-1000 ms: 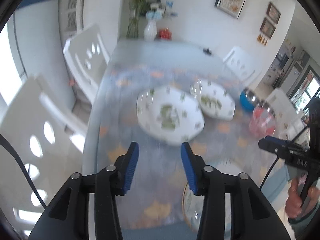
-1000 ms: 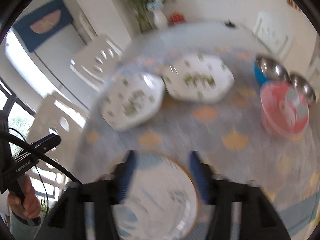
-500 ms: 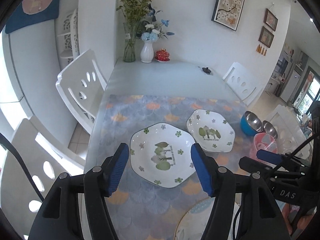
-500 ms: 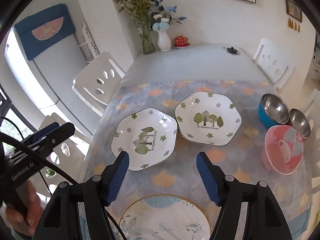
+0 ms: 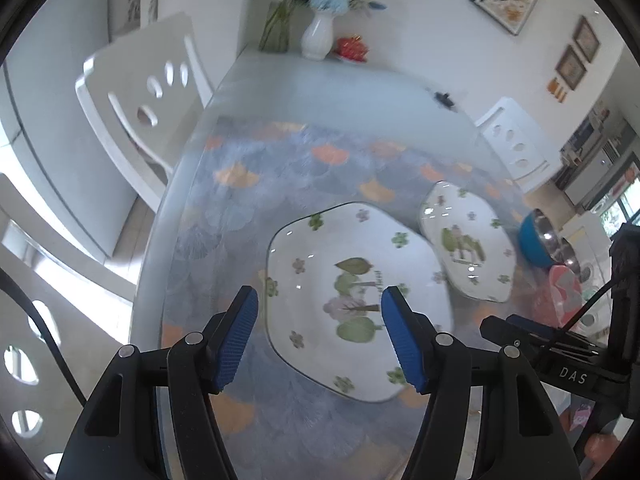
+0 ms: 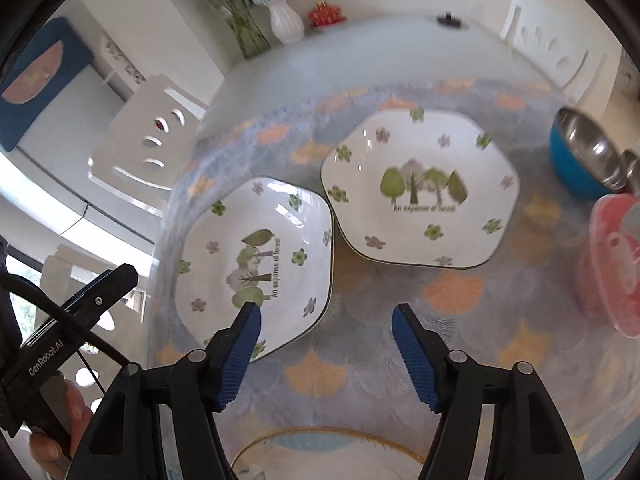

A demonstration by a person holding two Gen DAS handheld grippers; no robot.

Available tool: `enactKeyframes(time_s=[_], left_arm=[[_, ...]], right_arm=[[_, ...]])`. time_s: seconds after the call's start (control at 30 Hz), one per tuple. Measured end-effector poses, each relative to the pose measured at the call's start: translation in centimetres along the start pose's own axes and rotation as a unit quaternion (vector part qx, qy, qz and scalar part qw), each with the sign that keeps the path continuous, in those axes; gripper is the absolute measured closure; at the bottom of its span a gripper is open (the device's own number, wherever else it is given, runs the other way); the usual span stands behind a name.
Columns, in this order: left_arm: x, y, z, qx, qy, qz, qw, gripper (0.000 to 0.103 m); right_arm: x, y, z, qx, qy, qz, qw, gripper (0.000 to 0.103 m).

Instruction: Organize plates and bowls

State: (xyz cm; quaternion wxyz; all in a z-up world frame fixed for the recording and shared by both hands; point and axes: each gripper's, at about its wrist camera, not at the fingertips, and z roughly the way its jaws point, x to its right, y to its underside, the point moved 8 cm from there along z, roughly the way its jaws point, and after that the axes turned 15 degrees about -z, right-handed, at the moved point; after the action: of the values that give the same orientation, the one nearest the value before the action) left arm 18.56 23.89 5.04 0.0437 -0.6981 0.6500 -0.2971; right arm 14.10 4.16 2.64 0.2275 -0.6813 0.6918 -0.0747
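Two white hexagonal plates with tree prints lie side by side on the patterned cloth. My left gripper (image 5: 319, 300) hovers open over the nearer plate (image 5: 352, 272), nothing between its pads; the second plate (image 5: 466, 244) lies beyond to the right. My right gripper (image 6: 326, 312) hangs above the cloth, its jaws closing on nothing. Its left fingertip (image 6: 250, 320) overlaps the near plate's (image 6: 256, 256) front corner. The second plate (image 6: 420, 188) sits ahead of it. A gold-rimmed round plate (image 6: 332, 452) shows under the right gripper.
A blue bowl with a steel inside (image 6: 584, 156), another steel bowl (image 6: 632, 168) and a pink bowl (image 6: 616, 264) stand at the right. Vases (image 6: 286, 24) and a red pot (image 6: 326, 16) sit at the table's far end. White chairs (image 5: 148, 100) line the table's left edge.
Both grippers have come forward and down toward the hexagonal plates, which now look larger. The left jaws have widened. The round plate has dropped out of the left view.
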Motion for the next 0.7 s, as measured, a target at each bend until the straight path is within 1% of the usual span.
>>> enactKeyframes(time_s=[0.1, 0.17, 0.23, 0.3, 0.4, 0.43, 0.47, 0.53, 0.63, 0.7], left_arm=[[-0.6, -0.1, 1.9, -0.014, -0.010, -0.001, 0.9999, 0.042], [-1.1, 0.2, 3.4, -0.028, -0.014, -0.005, 0.9995, 0.042], [-1.6, 0.4, 4.6, -0.040, -0.016, -0.012, 0.9990, 0.042], [-2.3, 0.7, 6.0, -0.057, -0.021, -0.025, 0.9979, 0.045], [-3.1, 1.2, 7.3, -0.073, -0.021, -0.040, 0.9963, 0.051], [-3.2, 1.2, 7.5, -0.076, -0.018, -0.044, 0.9960, 0.057], [-3.3, 1.4, 7.9, -0.082, -0.009, -0.046, 0.9955, 0.066], [-3.4, 1.5, 8.3, -0.089, -0.004, -0.049, 0.9948, 0.073], [-3.7, 1.6, 8.7, -0.091, 0.001, -0.056, 0.9942, 0.077], [-3.5, 1.5, 8.8, -0.091, 0.010, -0.056, 0.9943, 0.077]], right_arm=[[0.4, -0.4, 2.1, -0.017, -0.007, 0.006, 1.000, 0.044], [0.5, -0.6, 3.2, -0.024, -0.009, 0.005, 1.000, 0.045], [0.6, -0.7, 4.2, -0.034, -0.013, 0.004, 0.999, 0.047], [0.6, -0.6, 5.0, -0.041, -0.017, 0.001, 0.999, 0.049], [0.6, -0.4, 6.0, -0.052, -0.021, -0.005, 0.998, 0.055], [0.5, -0.3, 6.4, -0.054, -0.025, -0.006, 0.998, 0.057], [0.5, -0.2, 6.7, -0.054, -0.027, -0.008, 0.998, 0.060], [0.4, 0.0, 7.0, -0.054, -0.029, -0.009, 0.998, 0.069], [0.5, 0.1, 7.6, -0.051, -0.043, -0.001, 0.998, 0.075], [0.3, 0.0, 7.8, -0.048, -0.049, -0.004, 0.998, 0.079]])
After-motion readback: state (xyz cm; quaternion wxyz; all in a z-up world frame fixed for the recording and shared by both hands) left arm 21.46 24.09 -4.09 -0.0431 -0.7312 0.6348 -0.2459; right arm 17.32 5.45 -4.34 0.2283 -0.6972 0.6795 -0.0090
